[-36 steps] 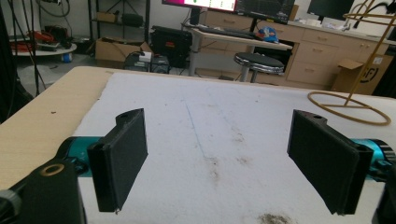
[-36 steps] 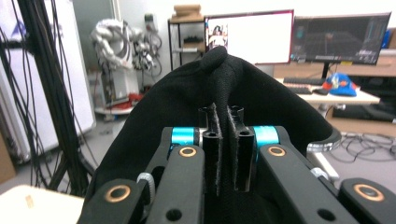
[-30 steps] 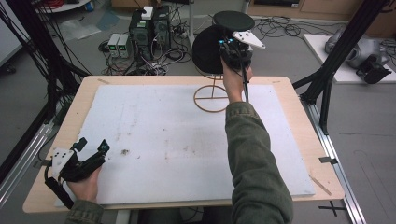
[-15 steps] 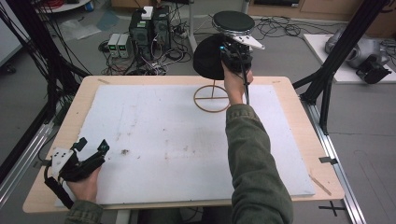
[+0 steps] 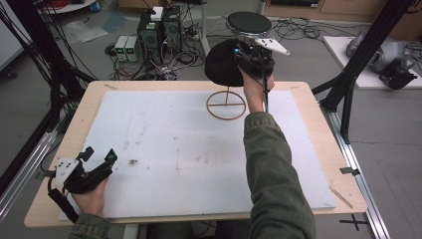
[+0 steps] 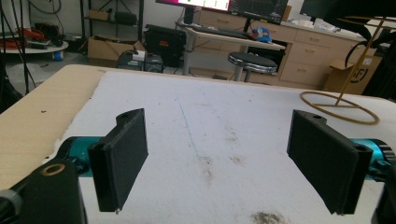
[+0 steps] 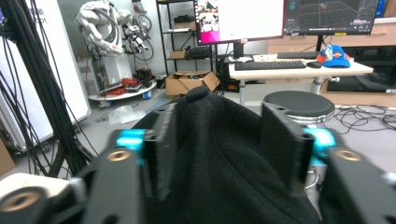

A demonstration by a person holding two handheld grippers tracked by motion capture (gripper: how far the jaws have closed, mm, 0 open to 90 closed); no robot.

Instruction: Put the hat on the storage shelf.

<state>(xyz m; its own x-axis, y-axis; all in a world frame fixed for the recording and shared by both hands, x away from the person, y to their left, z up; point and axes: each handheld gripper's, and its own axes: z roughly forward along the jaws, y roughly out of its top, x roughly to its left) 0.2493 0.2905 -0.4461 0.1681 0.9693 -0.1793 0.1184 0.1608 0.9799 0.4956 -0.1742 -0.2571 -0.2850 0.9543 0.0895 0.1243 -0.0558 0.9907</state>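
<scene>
Right tongs (image 5: 238, 59) clamp black hat (image 5: 222, 63) atop wire stand (image 5: 226, 104).

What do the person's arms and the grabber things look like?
Both arms wear olive-green sleeves. Each hand holds a black gripper. The left gripper has two flat black rectangular jaws on shiny teal rods, a grey three-cornered plate on top and a black cable trailing behind. The right gripper looks the same, with a pale plate, teal parts and a thin black cable hanging down.
</scene>
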